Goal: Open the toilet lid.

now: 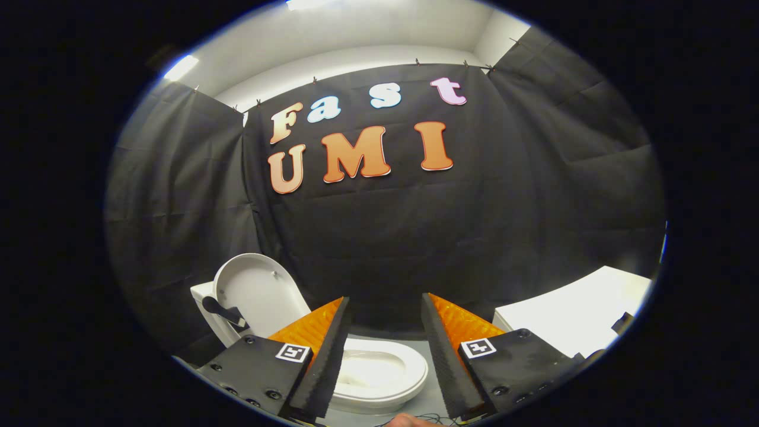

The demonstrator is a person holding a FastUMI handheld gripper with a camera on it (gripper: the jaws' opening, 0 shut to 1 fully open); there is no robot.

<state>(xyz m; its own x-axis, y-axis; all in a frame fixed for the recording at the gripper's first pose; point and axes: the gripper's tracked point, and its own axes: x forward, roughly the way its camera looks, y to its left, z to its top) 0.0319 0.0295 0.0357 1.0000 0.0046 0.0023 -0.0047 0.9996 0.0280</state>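
Observation:
A white toilet [379, 373] stands low on the floor just ahead of my fingers. Its lid [255, 293] is raised upright and leans back against the tank, beyond my left finger. The bowl and seat ring lie uncovered between and below the fingers. A dark handle-like piece [222, 311] sticks out at the lid's left side. My gripper [384, 308] hangs above the seat, open, with a wide gap and nothing between its fingers. It touches neither the lid nor the seat.
A white block or counter [578, 314] stands to the right of the toilet, beyond my right finger. Black cloth walls close the booth behind and on both sides. A fingertip of a hand [409, 421] and thin cables show under the gripper.

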